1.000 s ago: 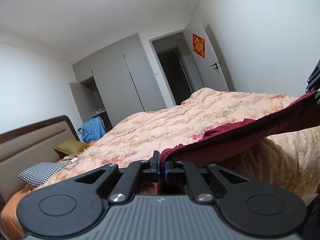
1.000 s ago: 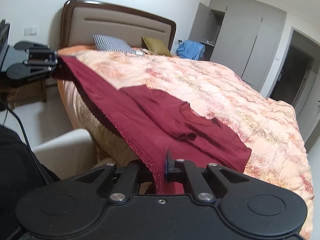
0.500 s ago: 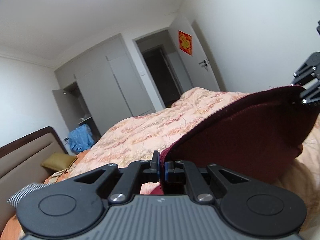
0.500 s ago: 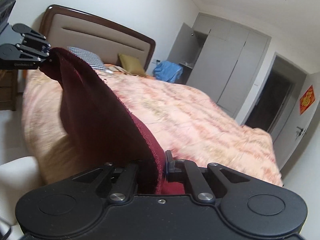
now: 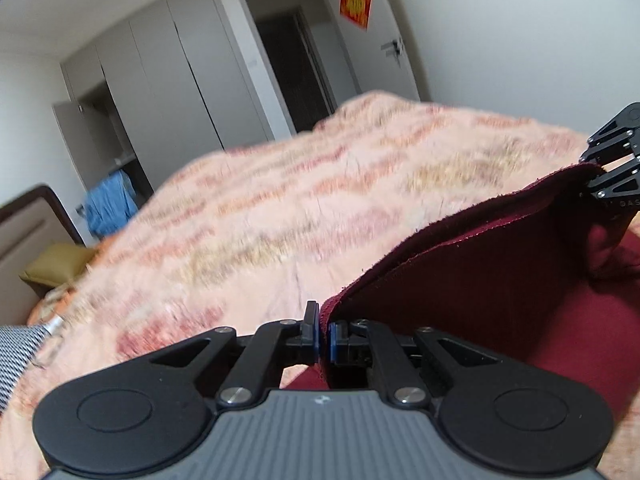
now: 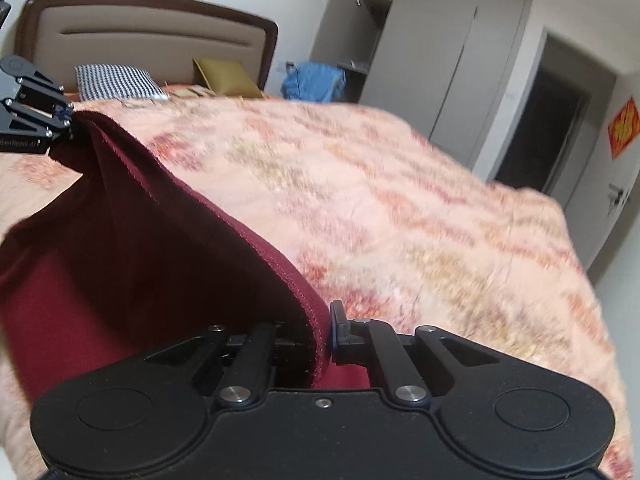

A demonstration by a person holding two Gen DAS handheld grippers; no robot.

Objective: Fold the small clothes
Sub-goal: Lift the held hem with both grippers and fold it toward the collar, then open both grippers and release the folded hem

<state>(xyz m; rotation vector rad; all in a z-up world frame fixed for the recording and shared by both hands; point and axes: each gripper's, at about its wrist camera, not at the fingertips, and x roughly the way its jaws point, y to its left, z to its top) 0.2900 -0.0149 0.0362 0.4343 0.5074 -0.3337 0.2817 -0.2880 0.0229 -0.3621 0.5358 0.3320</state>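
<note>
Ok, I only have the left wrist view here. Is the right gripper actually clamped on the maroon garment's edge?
Observer: Yes. In the right wrist view the right gripper is shut on the maroon garment, with its stitched hem running up between the fingers.
Operator: And my left corner, seen from outside?
Observer: The left gripper pinches the far end of that same hem, with the cloth hanging below it toward the bedspread.
</note>
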